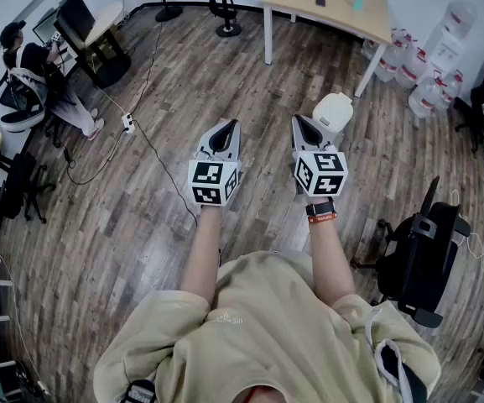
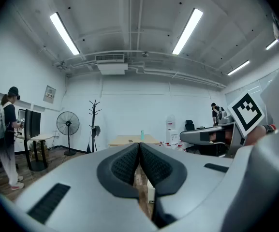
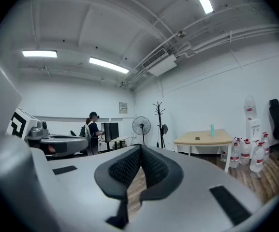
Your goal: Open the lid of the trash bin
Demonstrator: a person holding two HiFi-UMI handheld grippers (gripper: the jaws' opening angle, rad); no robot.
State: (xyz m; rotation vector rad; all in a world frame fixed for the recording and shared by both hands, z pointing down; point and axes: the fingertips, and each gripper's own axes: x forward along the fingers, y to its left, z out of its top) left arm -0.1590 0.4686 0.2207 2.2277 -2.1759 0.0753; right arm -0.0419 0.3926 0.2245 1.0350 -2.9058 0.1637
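In the head view the white trash bin [image 1: 334,112] stands on the wooden floor with its lid down, just ahead and to the right of my right gripper [image 1: 297,122]. That gripper is shut and empty, held in the air a short way from the bin. My left gripper [image 1: 231,128] hangs beside it to the left, also shut on nothing. In the left gripper view the left gripper [image 2: 139,148] has its dark pads pressed together. The right gripper [image 3: 140,152] in its own view looks the same. The bin does not show clearly in either gripper view.
A wooden table [image 1: 330,2] stands beyond the bin, with several water bottles [image 1: 418,65] to its right. A black office chair [image 1: 422,250] is at my right. A person [image 1: 36,65] sits at a desk far left. A cable [image 1: 153,154] runs across the floor.
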